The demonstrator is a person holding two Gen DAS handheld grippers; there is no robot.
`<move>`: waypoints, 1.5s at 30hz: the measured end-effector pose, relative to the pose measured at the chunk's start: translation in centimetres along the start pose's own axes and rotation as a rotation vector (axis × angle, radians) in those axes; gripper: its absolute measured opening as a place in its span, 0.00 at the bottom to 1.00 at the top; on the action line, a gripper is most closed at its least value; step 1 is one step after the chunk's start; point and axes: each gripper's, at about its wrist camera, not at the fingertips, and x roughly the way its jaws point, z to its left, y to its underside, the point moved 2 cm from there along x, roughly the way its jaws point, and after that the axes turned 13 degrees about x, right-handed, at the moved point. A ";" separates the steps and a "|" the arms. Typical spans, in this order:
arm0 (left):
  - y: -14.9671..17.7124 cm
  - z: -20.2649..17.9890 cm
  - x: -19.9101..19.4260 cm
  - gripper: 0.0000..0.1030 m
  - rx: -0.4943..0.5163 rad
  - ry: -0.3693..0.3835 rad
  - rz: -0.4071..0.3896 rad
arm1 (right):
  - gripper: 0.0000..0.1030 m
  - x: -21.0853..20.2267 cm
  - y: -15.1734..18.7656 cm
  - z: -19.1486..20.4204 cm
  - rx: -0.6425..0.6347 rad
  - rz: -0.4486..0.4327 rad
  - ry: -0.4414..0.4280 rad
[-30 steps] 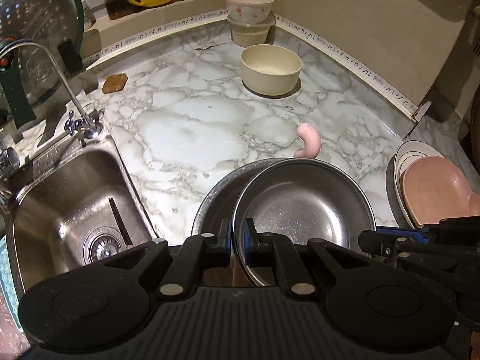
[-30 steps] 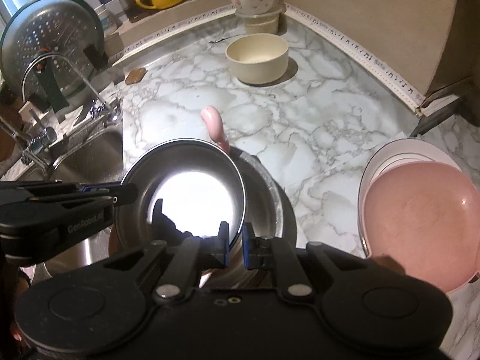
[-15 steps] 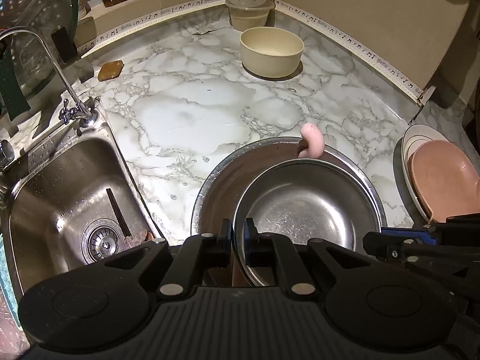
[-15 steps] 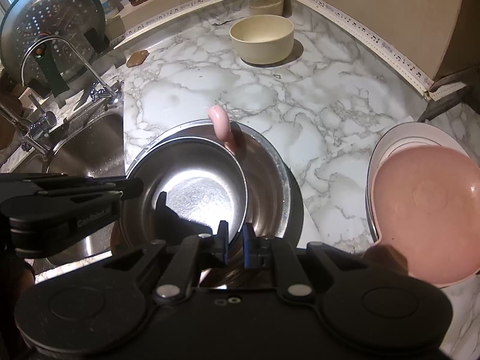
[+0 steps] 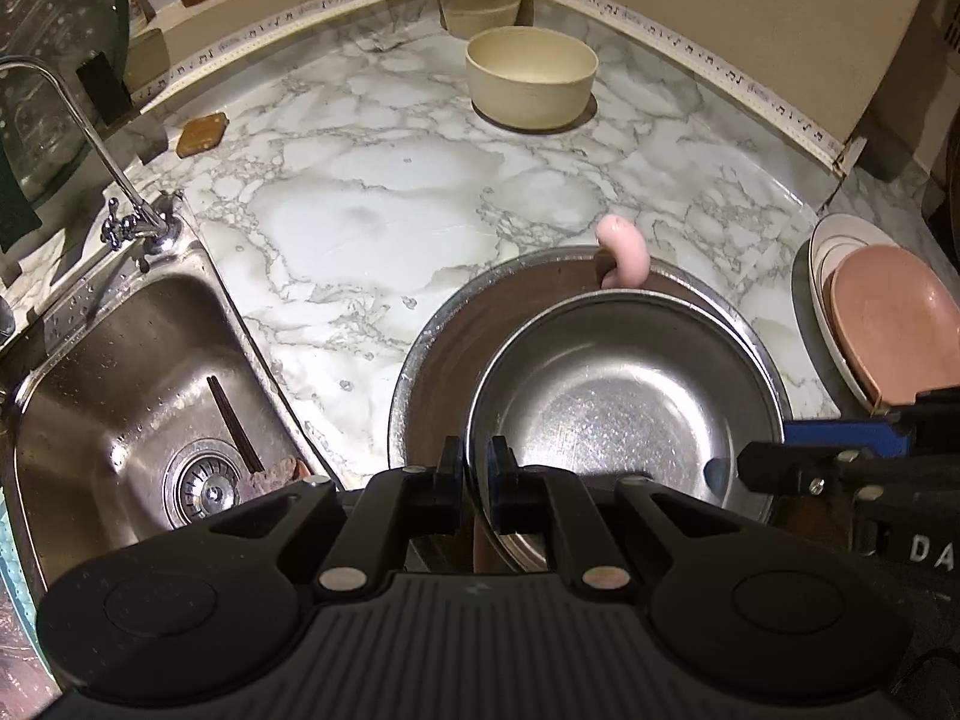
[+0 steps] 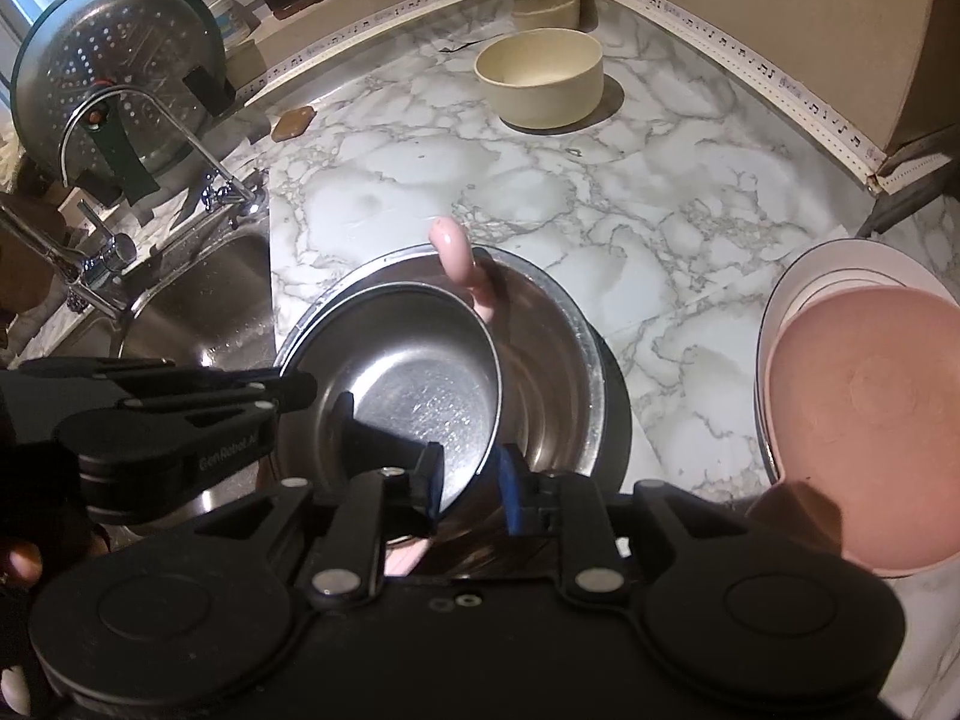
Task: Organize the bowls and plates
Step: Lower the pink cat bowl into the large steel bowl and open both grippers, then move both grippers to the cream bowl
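Since a second ago, the small steel bowl (image 5: 624, 396) has sunk into the large steel bowl (image 5: 432, 372) on the worktop (image 5: 372, 222). Left hand-held gripper (image 5: 475, 468) stays clenched on its 7 o'clock rim to steady it; right hand-held gripper (image 6: 471, 474) has released, jaws apart. Pink plate (image 6: 864, 414) waits at 3 o'clock.

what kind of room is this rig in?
Most likely a home kitchen: a steel sink with a faucet set in a marble-look counter, and bowls and plates standing around.
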 end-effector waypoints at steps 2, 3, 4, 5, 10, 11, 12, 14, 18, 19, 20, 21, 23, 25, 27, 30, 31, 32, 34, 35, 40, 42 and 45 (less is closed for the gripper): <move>0.1 0.2 0.0 0.07 -0.005 0.014 0.004 | 0.24 -0.2 -0.1 0.0 -0.006 -0.006 0.001; 0.1 0.3 0.0 0.08 -0.008 0.024 0.007 | 0.25 -0.2 -0.1 0.0 -0.006 -0.006 0.001; 0.0 0.4 0.0 0.09 -0.010 0.035 0.007 | 0.25 -0.3 -0.2 -0.1 -0.005 -0.007 -0.001; 0.0 0.5 -0.1 0.09 -0.009 0.044 0.006 | 0.26 -0.4 -0.2 0.0 -0.006 -0.005 -0.004; -0.1 0.8 -0.6 0.14 -0.013 0.071 -0.006 | 0.29 -0.9 -0.5 0.1 -0.010 -0.020 -0.009; -0.1 0.9 -0.8 0.16 -0.016 0.072 -0.011 | 0.31 -1.1 -0.6 0.1 -0.011 -0.025 -0.008; -0.2 1.0 -1.0 0.16 -0.016 0.073 -0.017 | 0.32 -1.2 -0.7 0.1 -0.012 -0.028 -0.008; -0.4 1.1 -1.5 0.16 -0.007 0.076 -0.030 | 0.32 -1.4 -0.9 0.2 -0.015 -0.033 -0.010; -1.0 1.2 -2.7 0.17 0.008 0.081 -0.061 | 0.33 -1.9 -1.4 0.5 -0.029 -0.045 -0.017; -1.2 1.3 -3.0 0.17 0.010 0.084 -0.069 | 0.33 -2.0 -1.5 0.6 -0.029 -0.046 -0.021; -1.4 1.4 -3.2 0.17 0.014 0.087 -0.078 | 0.33 -2.1 -1.7 0.7 -0.029 -0.048 -0.023; -1.6 1.5 -3.3 0.17 0.016 0.089 -0.087 | 0.33 -2.2 -1.9 0.8 -0.031 -0.051 -0.022; -2.1 1.7 -3.4 0.17 0.009 0.087 -0.098 | 0.35 -2.4 -2.2 1.0 -0.037 -0.060 -0.021; -2.6 2.2 -3.5 0.17 -0.007 0.099 -0.100 | 0.37 -2.7 -2.7 1.1 -0.041 -0.069 -0.022; -3.1 2.5 -3.6 0.18 -0.015 0.110 -0.111 | 0.41 -3.0 -3.1 1.3 -0.049 -0.085 -0.022; -4.1 2.7 -3.9 0.23 -0.012 0.103 -0.136 | 0.48 -3.6 -4.1 1.4 -0.052 -0.120 -0.024; -4.3 2.8 -4.0 0.27 -0.013 0.100 -0.147 | 0.49 -3.8 -4.5 1.4 -0.054 -0.134 -0.024; -4.6 2.9 -4.2 0.41 -0.014 0.096 -0.161 | 0.50 -4.0 -4.8 1.3 -0.053 -0.143 -0.026; -5.1 3.1 -4.5 0.66 -0.021 0.082 -0.193 | 0.53 -4.3 -5.6 1.2 -0.050 -0.160 -0.031; -5.4 3.2 -4.8 0.71 -0.022 0.072 -0.217 | 0.55 -4.4 -6.0 1.2 -0.050 -0.169 -0.030; -7.5 4.0 -5.1 0.73 -0.019 0.068 -0.248 | 0.68 -4.7 -7.9 1.2 -0.047 -0.204 -0.043; -8.5 4.5 -5.0 0.75 -0.024 0.049 -0.256 | 0.73 -4.5 -9.0 1.0 -0.040 -0.222 -0.036; -10.1 5.0 -4.7 0.76 -0.023 0.036 -0.269 | 0.77 -4.1 -10.6 0.7 -0.020 -0.241 -0.026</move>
